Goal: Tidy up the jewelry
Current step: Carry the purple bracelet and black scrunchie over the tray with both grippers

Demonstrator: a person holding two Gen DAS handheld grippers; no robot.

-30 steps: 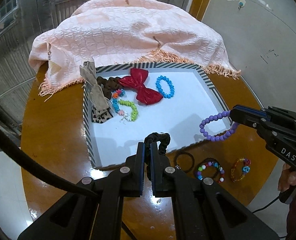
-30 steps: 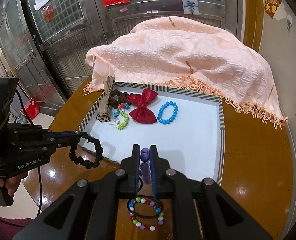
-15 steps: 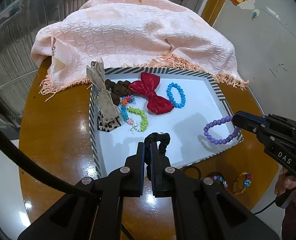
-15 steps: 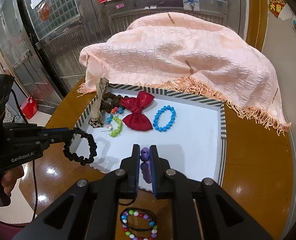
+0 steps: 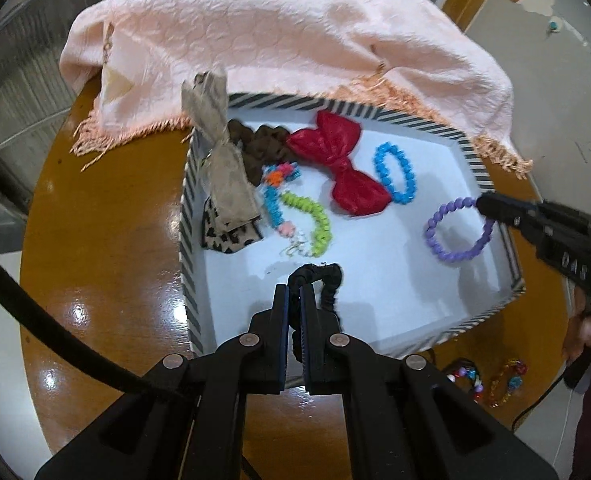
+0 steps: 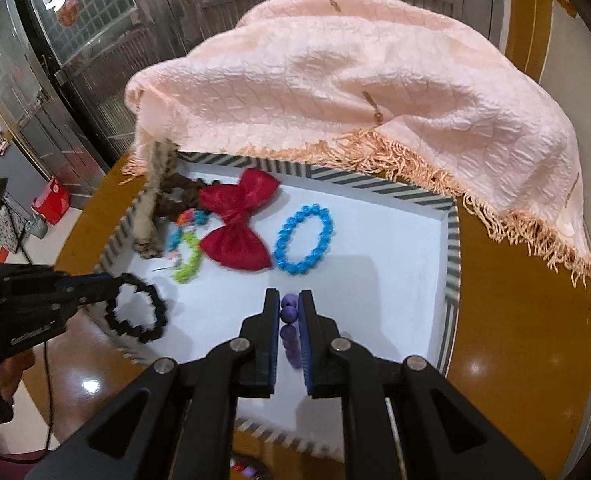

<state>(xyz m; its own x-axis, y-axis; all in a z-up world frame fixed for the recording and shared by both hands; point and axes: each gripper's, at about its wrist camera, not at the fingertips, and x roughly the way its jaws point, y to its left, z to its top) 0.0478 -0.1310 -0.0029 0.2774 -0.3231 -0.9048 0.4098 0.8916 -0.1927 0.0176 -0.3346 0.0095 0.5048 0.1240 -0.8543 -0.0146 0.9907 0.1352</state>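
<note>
My left claw [image 5: 294, 294] is pressed nearly together, pinching a black ruffled fabric scrunchie [image 5: 322, 280] that hangs from the tips above the near left part of the white floor of a shallow tray with a black-and-white striped rim [image 5: 186, 216]. In the right wrist view the same scrunchie [image 6: 137, 312] dangles as an open loop over the tray's near left edge.

My right claw [image 6: 288, 308] is closed just as narrowly on a purple round-bead bracelet [image 6: 288, 322], the beads stacked between the blue-lined fingers [image 6: 269, 312]. From the left wrist view that bracelet [image 5: 457, 230] hangs as a ring over the right side of the tray, just inside its wall.

Further out, already lying in the tray: a bright blue bead bracelet [image 5: 395, 178] near the middle, a red satin bow [image 5: 341, 170] touching it on the left, then a lime-green bead bracelet [image 5: 315, 220] and a multicoloured bead strand [image 5: 275, 196]. A dark brown scrunchie [image 5: 261, 144] and a beige fabric bow with leopard print [image 5: 223, 172] sit against the left wall.

A pink textured cloth with a fringe [image 6: 355, 92] drapes over something bulky behind the tray, its fringe overlapping the far rim. On the glossy brown round worktop [image 5: 95, 248] outside the near right corner lie two more beaded bracelets [image 5: 487, 378], partly hidden.
</note>
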